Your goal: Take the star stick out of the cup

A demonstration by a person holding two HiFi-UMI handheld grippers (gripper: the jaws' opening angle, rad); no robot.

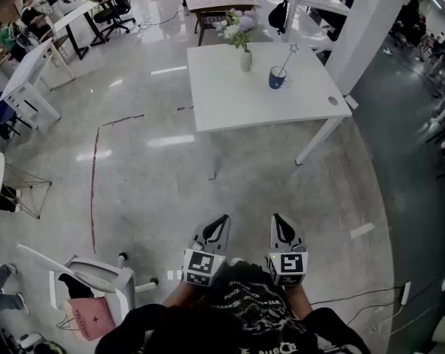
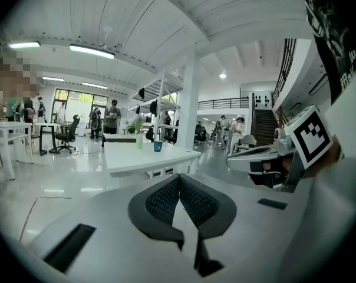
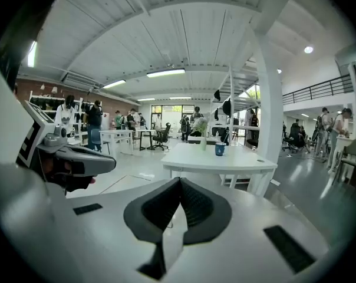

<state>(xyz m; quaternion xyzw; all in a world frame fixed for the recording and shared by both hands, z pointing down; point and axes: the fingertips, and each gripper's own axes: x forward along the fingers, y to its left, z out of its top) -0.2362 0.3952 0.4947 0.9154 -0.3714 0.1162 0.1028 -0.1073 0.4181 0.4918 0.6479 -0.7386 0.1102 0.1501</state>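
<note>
1. Jaws of the left gripper (image 2: pixel 179 180) were pressed together, with nothing between them.
2. Jaws of the right gripper (image 3: pixel 180 183) were also together and empty.
3. Both grippers were held side by side close to the person's body, pointing slightly down over the glossy grey floor (image 1: pixel 149 190), well apart from the white rectangular counter (image 1: pixel 230 98).
4. A dark blue cup (image 1: pixel 277 79) stood upright on the counter, toward its far right part.
5. A thin stick with a pale star on top (image 1: pixel 289 57) stood in the cup, leaning right, with the star above the rim.
6. A small white vase with pale flowers (image 1: pixel 246 60) stood on the counter near the cup's left, not touching it.
7. A white wheeled chair (image 1: pixel 97 275) was on the floor at the person's left, with a pink bag (image 1: pixel 88 318) just beside it.
</note>
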